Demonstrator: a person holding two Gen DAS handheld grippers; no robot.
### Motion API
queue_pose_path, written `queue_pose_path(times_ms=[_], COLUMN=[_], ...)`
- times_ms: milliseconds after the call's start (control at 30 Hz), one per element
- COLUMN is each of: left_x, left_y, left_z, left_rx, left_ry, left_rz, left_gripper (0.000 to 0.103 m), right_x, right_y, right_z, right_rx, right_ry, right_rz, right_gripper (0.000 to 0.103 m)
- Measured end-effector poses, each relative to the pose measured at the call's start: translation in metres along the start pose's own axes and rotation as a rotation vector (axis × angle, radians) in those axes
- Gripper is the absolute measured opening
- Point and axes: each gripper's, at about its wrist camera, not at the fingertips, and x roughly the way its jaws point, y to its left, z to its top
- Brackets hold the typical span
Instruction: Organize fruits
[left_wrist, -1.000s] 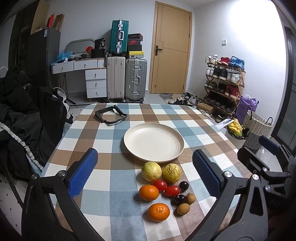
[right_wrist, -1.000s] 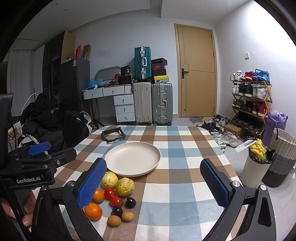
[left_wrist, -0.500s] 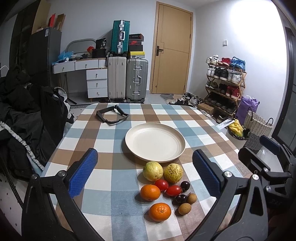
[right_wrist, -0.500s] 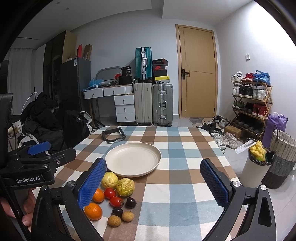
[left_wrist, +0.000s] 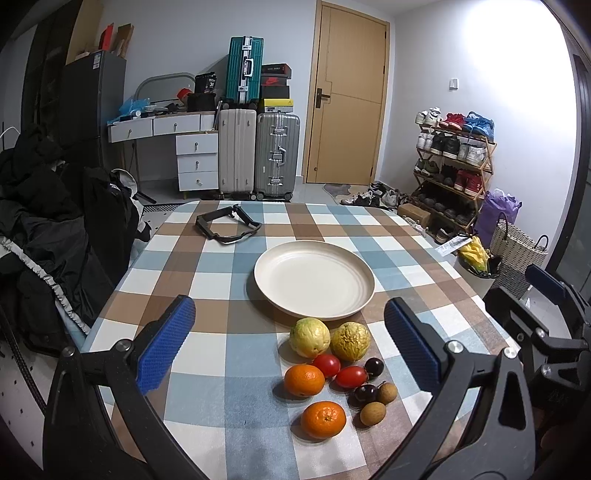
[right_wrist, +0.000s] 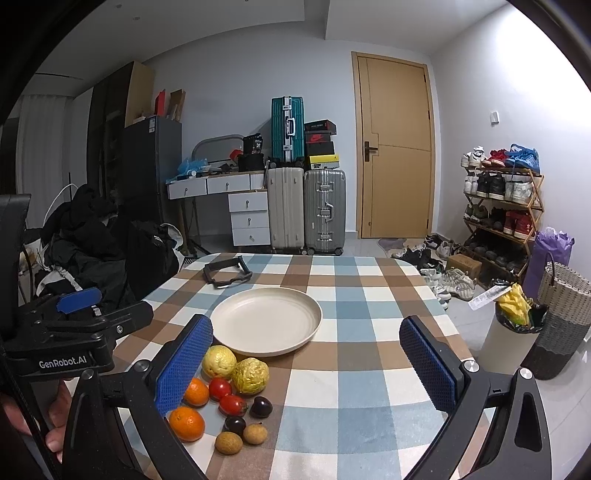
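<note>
Fruits, small mixed cluster (left_wrist: 332, 373) | near round cream plate (left_wrist: 314, 282), unplated | left gripper (left_wrist: 291, 339), right gripper (right_wrist: 306, 365): wide open, empty | one piece to be taken centred.

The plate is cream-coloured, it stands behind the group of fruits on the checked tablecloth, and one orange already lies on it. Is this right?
Not quite. The plate is cream-coloured and stands behind the fruits on the checked tablecloth, but nothing lies on it. Both oranges rest on the cloth in front of it, as the left wrist view shows.
</note>
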Motion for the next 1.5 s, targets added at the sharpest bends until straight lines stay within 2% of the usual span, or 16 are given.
queue_pose_path(times_ms=[433, 767, 1500], left_x=[0.001, 0.010, 0.092], left_y=[0.001, 0.002, 0.000], left_z=[-0.001, -0.009, -0.080], left_rx=[-0.001, 0.000, -0.004], left_ry=[0.007, 0.043, 0.340], left_rz=[-0.001, -0.009, -0.072], left_gripper=[0.102, 0.102, 0.102], right_x=[-0.001, 0.001, 0.024], right_y=[0.000, -0.003, -0.012], right_z=[0.000, -0.002, -0.020], right_rx=[-0.001, 0.004, 0.018], right_ry=[0.001, 0.007, 0.064], right_rz=[-0.004, -0.001, -0.010], right_gripper=[0.103, 0.103, 0.103])
